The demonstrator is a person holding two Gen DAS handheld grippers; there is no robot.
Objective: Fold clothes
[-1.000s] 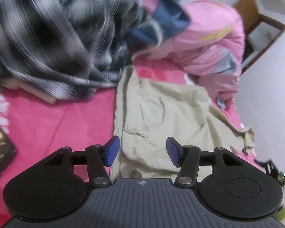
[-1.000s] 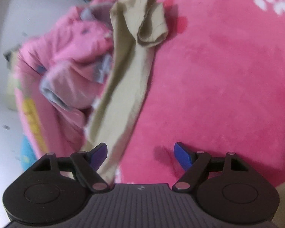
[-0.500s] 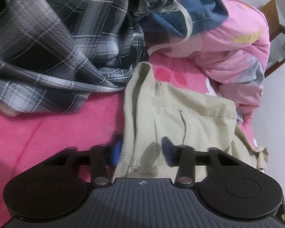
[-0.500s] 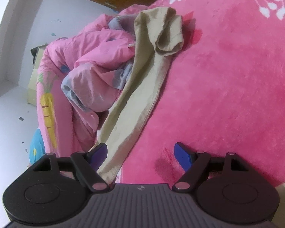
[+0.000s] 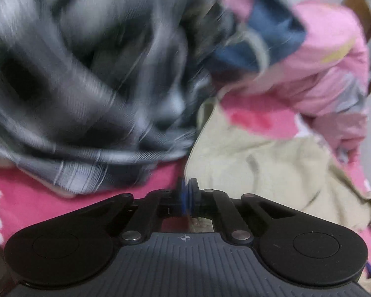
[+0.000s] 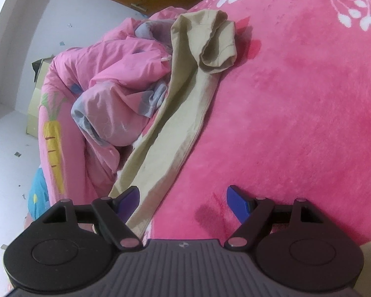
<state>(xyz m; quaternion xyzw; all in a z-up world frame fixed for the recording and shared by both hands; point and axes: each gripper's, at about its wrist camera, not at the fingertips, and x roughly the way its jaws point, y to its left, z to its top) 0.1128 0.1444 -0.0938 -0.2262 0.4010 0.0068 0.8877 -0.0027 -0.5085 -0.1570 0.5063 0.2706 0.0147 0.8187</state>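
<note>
Left gripper (image 5: 186,193) fingers fully closed, apparently pinching the khaki trousers (image 5: 259,163) at their near edge on the pink bed (image 6: 296,123). Right gripper (image 6: 183,200) fingers wide, gripping nothing, one trouser leg between them. Fabric looks light, limp; take hems and waistband.

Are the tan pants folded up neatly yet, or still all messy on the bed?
Still messy. The tan pants trail in a long strip over the pink blanket, with the far end crumpled into a loose roll, not stacked flat.

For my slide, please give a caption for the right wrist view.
Open right hand-held gripper over a long beige cloth garment on a pink plush blanket.
</note>
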